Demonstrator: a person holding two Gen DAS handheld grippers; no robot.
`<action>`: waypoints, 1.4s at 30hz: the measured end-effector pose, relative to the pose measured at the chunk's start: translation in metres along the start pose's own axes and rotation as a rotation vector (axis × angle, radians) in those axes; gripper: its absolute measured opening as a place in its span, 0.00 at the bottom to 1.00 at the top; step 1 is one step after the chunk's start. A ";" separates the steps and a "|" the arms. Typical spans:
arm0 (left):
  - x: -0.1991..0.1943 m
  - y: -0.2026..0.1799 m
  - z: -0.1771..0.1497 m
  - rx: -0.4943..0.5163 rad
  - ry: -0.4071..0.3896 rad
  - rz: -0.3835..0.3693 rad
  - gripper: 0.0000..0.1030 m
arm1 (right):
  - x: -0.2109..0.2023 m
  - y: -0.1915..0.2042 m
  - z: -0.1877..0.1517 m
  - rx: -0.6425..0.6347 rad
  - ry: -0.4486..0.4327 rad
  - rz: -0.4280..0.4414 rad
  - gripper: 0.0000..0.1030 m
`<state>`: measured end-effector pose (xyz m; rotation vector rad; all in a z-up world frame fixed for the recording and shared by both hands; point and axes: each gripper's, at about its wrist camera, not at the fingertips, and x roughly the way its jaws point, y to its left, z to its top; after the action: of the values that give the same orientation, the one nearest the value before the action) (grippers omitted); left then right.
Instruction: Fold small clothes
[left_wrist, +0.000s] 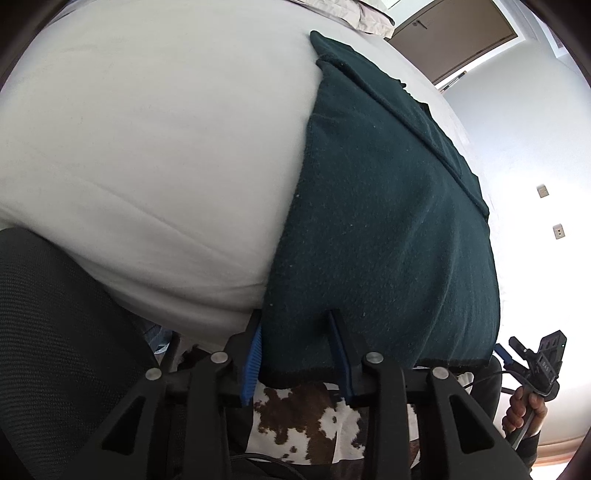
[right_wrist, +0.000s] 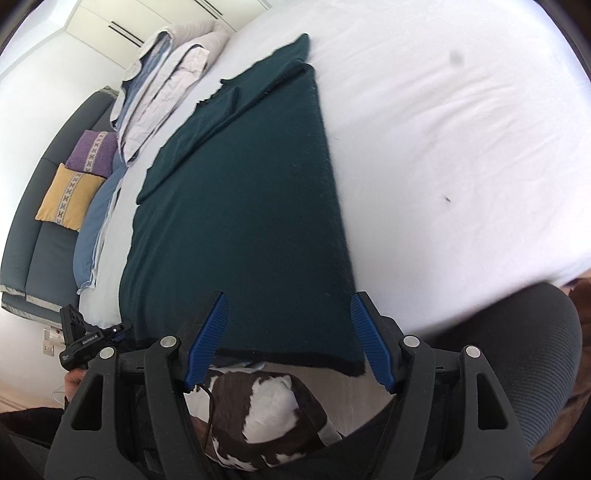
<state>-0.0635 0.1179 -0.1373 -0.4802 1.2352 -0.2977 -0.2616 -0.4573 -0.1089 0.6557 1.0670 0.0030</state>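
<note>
2 grippers at near hem of green cloth (left_wrist: 384, 229) on bed (left_wrist: 147, 147): left gripper (left_wrist: 295, 354) spread astride left corner, right gripper (right_wrist: 291, 339) spread over right corner; pinch both corners evenly before lifting, I judge.

Bare white sheet (right_wrist: 461, 147) lies open right of the green cloth (right_wrist: 251, 221); folded bedding (right_wrist: 162, 85) blocks left.

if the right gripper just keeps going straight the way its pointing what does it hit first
Most likely the dark green cloth spread on the white bed. The right gripper stands open over the cloth's near hem, which hangs over the bed's edge. Depth is hard to judge, but nothing else shows in between.
</note>
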 end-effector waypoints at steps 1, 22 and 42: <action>0.001 -0.001 0.001 -0.002 0.000 -0.002 0.35 | 0.002 -0.005 -0.001 0.011 0.015 -0.006 0.65; -0.013 -0.011 -0.004 0.045 -0.041 0.010 0.07 | 0.017 -0.032 -0.020 0.068 0.094 -0.037 0.06; -0.056 -0.021 -0.008 0.026 -0.125 -0.084 0.06 | -0.045 -0.009 -0.013 0.079 -0.067 0.108 0.05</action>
<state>-0.0873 0.1243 -0.0823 -0.5212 1.0905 -0.3500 -0.2978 -0.4720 -0.0808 0.7794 0.9699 0.0325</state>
